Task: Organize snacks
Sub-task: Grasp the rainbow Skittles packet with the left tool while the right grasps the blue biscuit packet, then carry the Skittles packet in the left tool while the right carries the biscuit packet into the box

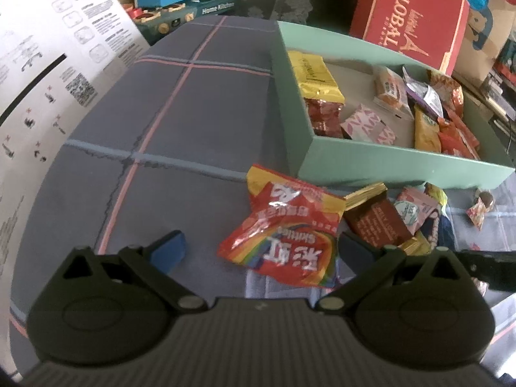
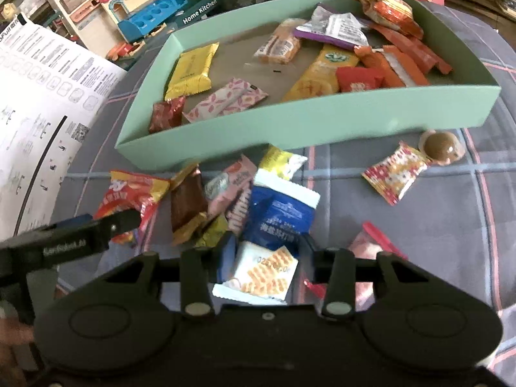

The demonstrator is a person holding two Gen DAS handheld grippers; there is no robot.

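- A loose pile of snacks lies on the plaid cloth (image 1: 180,122) just in front of the green box (image 2: 306,119), against its near wall.
- In the pile: a red Skittles bag (image 1: 283,225) at the left end, a brown bar (image 1: 377,222) touching it, a pink packet (image 2: 232,183), and a blue-and-white packet (image 2: 277,213) over the middle.
- The left tongs (image 1: 261,245) are spread wide around the Skittles bag; the right pad is at the bag's edge, the left pad well clear of it, nothing gripped.
- The right tongs (image 2: 266,254) sit partly closed around the blue-and-white packet's lower end; whether the pads press it I cannot tell.
- To the right of the pile, apart from it, lie a red-and-yellow wrapped candy (image 2: 393,174) and a round brown sweet (image 2: 441,146) touching it, both near the box's front wall.
- A red-edged pink wrapper (image 2: 374,242) lies just right of the right tongs.
- Inside the box: a yellow packet (image 2: 190,71), a dark red foil (image 2: 166,114), a pink patterned bar (image 2: 225,100) on the left; orange, purple and red packets crowd the right.
- Left of the box, a white printed sheet (image 2: 38,109).
- Behind the box, a red carton (image 1: 409,16) and toy kitchen sets (image 2: 154,13).
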